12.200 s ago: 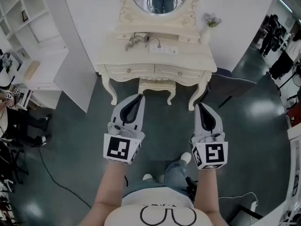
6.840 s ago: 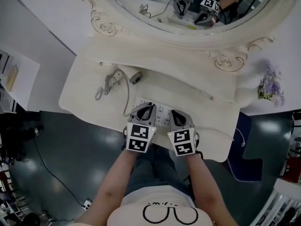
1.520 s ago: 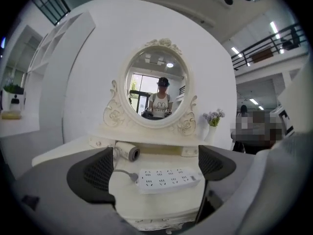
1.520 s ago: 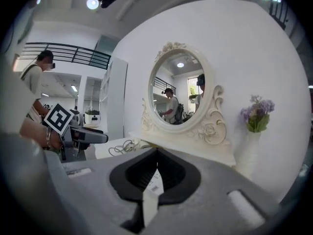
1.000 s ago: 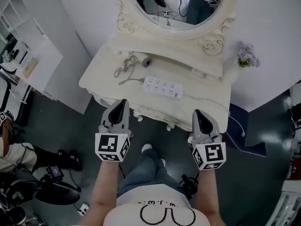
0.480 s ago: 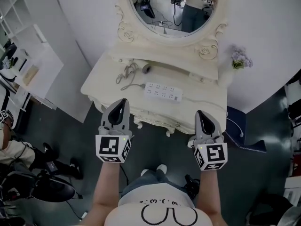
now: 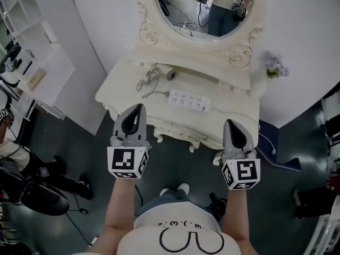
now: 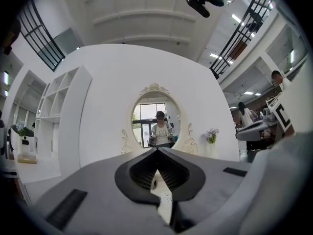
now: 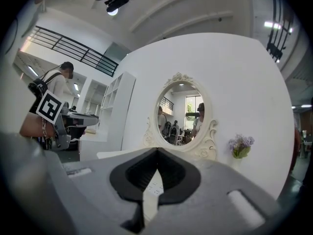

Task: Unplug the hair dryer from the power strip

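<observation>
Off at nine o'clock from the worktop (image 7: 236,113), a cream dressing table, I see a white shelf unit (image 7: 37,41) against the wall. My left tongs (image 7: 139,107) hang level in the air before the worktop's front edge, at about seven o'clock from the power strip (image 7: 189,100). In the left gripper view their jaws are pressed together at the tips, pinching nothing. The hair dryer (image 7: 170,75) lies on the worktop at eleven o'clock from the strip, well apart from both tongs. Its coiled cord (image 7: 149,81) is bunched just to its left. One end of that cord runs to the strip's left end, but it is too small for me to tell whether it is plugged in. The strip itself lies flat near the middle of the worktop, below the oval mirror (image 7: 204,4) at twelve o'clock. My right tongs (image 7: 228,122) hang at about five o'clock from the strip, also short of the front edge. Their jaws are likewise pressed together and empty. A small bunch of purple flowers (image 7: 275,67) stands at the worktop's far right corner, at two o'clock.
</observation>
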`<state>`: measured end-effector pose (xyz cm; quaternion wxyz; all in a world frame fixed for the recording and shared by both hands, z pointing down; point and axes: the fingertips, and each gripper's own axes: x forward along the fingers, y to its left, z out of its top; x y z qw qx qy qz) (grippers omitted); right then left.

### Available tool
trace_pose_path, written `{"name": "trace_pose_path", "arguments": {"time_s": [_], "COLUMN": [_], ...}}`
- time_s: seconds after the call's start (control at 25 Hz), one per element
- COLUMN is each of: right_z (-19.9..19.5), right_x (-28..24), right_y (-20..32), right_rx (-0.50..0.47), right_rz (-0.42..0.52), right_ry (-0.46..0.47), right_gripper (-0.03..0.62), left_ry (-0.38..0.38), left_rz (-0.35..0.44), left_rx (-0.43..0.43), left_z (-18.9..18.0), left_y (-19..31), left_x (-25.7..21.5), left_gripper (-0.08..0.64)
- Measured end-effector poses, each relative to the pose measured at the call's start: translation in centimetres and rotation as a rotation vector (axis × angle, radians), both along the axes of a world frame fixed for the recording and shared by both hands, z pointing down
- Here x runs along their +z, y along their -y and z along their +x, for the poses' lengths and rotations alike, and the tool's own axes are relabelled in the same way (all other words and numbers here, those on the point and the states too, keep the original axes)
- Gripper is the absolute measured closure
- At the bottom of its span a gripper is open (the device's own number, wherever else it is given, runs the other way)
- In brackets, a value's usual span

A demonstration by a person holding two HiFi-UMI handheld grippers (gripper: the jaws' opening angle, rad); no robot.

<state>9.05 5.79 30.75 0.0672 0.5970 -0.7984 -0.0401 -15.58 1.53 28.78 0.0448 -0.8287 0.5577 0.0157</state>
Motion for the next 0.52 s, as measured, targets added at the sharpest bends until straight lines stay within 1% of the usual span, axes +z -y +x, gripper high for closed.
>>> {"name": "trace_pose_path", "arguments": {"time_s": [0.24,0.52], "right_z": [-0.03,0.14], "right_x": [-0.95,-0.94], "right_y": [-0.48,-0.69], "right_rx": [0.001,0.010], "right_rz": [0.017,0.027], "right_ry": [-0.019,-0.016], "right_gripper": [0.598,0.598], "left_ry": [0.012,0.018], "left_rz": [0.017,0.029], "left_rx": [0.011,0.022], "left_z": [0.31,0.52], "left_y": [-0.13,-0.17], "left_x": [-0.27,-0.17], "left_gripper": [0.561,0.561]}}
